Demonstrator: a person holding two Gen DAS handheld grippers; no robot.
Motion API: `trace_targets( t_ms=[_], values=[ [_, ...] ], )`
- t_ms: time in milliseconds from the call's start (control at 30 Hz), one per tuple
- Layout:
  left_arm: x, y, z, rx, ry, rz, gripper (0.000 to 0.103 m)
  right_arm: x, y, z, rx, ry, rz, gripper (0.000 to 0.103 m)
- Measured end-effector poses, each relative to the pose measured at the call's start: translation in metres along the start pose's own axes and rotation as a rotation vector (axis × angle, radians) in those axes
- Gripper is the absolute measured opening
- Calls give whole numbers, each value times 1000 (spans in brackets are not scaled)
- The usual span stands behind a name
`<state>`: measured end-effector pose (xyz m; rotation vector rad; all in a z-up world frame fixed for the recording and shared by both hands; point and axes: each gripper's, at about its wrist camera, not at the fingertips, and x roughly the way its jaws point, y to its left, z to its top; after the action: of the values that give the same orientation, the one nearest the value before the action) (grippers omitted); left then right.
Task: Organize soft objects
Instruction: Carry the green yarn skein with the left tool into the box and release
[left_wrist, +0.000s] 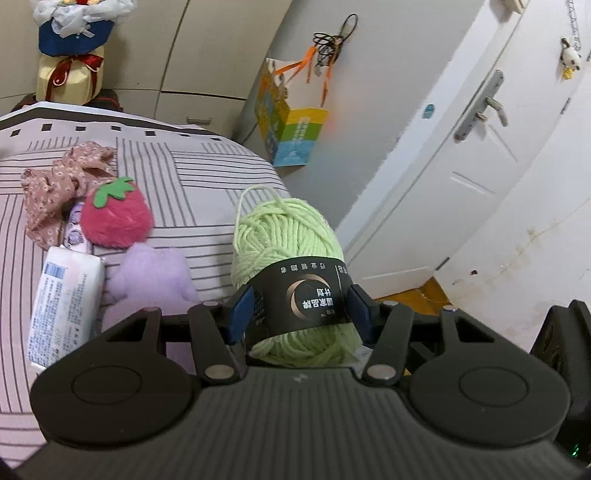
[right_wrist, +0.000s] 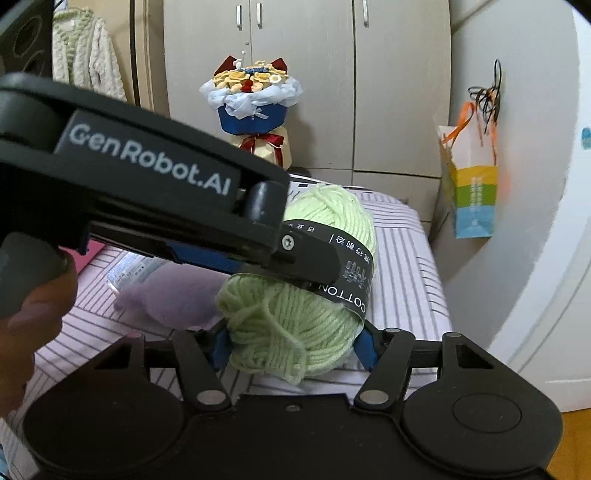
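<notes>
The yarn skein (left_wrist: 291, 266) sits between the fingers of the left tongs (left_wrist: 299, 314), above the bed (left_wrist: 192, 173). The right tongs (right_wrist: 295, 347) straddle its near end. Left of the left tongs lie a plush bear (left_wrist: 151, 277) and tissue pack (left_wrist: 66, 306); beyond them, a plush strawberry (left_wrist: 116, 216) and a scrunchie (left_wrist: 59, 184).

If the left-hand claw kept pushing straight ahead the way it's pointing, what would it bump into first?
Nothing new at first: the left gripper already holds the pale green yarn ball with a black paper band. Past the yarn lies the edge of the striped bedcover, then probably the grey wall, though depth is hard to judge.
</notes>
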<state>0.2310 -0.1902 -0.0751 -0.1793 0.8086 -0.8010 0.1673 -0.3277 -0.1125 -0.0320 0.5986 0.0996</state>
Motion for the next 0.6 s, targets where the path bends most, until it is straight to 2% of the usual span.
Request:
trace_targets(
  t_ms=[167,267,433,600],
  values=[
    [-11,-12,-6,10,3,-28,54,-18,5,0,-14,5,-27,76],
    [-18,-17,-11,5,15,-41,57,-29,9,1,-19,6,-39,76],
    [-38,-26,-21,7,11,-32,57,-46,12,2,14,24,1,76],
    [-61,-33,-29,17,47,-2,57,-64,22,1,17,70,62,74]
  ],
)
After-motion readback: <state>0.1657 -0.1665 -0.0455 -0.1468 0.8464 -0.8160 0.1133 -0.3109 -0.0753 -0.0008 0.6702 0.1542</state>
